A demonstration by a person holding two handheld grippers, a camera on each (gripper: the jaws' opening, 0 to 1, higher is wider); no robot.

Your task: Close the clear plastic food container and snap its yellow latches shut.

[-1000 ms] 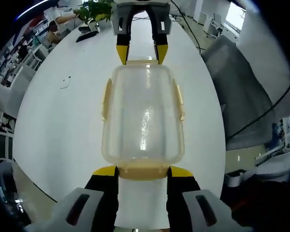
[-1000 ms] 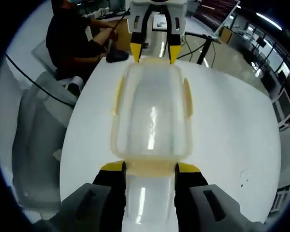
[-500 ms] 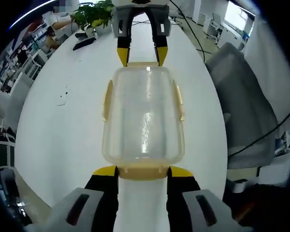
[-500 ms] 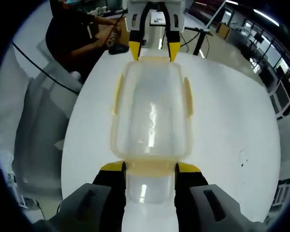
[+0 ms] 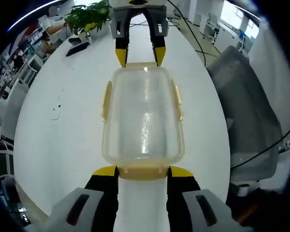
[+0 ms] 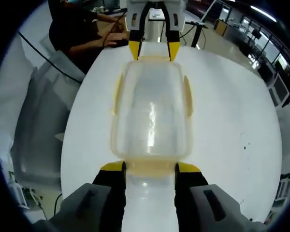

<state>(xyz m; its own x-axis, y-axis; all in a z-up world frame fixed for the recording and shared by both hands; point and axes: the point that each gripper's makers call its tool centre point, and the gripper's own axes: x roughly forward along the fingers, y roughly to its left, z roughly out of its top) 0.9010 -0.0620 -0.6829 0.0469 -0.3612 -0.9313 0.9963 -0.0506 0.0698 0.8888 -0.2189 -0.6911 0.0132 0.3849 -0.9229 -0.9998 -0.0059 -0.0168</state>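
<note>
In the left gripper view, the left gripper has its yellow-tipped jaws closed on the near end latch of the clear plastic food container. At the far end, the right gripper clamps the opposite latch. In the right gripper view, the container, lid on and with yellow side latches, is over a white table, beside a grey chair.

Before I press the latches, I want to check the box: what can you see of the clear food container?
The clear food container is a rounded rectangular box of cloudy, glossy plastic, lid on, held level over the white table. Yellow latches sit on all four sides. The left gripper and right gripper clasp its opposite end latches.
</note>
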